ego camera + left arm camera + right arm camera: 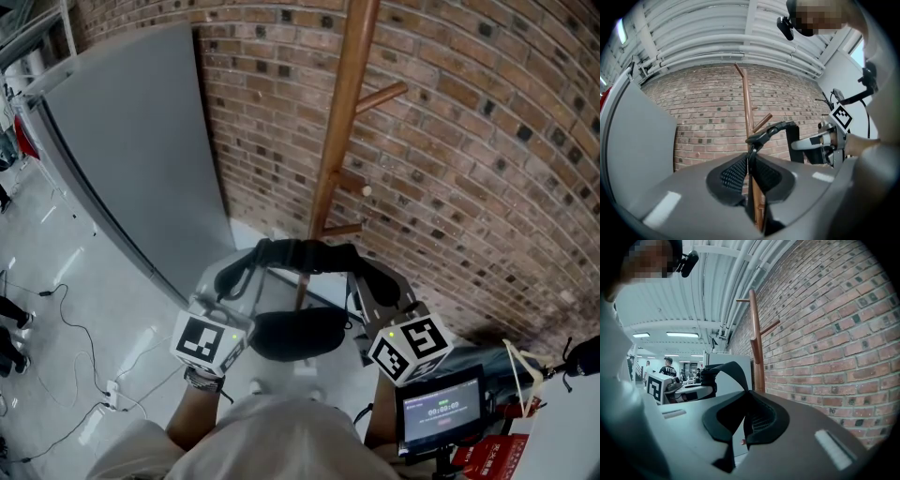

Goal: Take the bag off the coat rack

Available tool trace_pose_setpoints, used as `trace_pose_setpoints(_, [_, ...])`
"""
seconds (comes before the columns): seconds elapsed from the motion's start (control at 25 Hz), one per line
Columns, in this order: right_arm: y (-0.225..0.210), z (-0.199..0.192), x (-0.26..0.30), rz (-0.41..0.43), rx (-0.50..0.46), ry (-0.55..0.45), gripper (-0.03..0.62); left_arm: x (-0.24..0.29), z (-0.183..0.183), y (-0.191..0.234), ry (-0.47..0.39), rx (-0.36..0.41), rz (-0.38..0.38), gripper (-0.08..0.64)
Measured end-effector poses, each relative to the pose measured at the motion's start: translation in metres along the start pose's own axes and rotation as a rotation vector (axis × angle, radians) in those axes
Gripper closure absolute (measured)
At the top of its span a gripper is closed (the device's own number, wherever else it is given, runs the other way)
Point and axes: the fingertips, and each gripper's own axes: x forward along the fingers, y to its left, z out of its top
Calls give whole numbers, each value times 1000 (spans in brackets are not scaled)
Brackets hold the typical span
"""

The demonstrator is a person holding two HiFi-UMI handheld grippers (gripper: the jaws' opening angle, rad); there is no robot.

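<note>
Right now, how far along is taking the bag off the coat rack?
Done: the left tongs and right tongs are both shut on the strap, which hangs on no peg that I can see. In hand: the bag dangles between them, in front of the rack. Left: probably just carrying it clear of the rack.

Pale grey glossy floor (84, 309) carries everything. On it: loose black cables (66, 323) at left, and a small white block (114, 396) among them, possibly a power strip. Tall grey flat panel (131, 141) stands on it. Brown wooden coat rack (342, 112) rises beside the panel, base hidden.
</note>
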Motion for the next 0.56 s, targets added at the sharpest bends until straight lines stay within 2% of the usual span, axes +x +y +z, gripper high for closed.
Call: trace_pose_setpoints(0.56, [-3,-7,2,4,1,20,588,1,-7,0,10,-12,2,534])
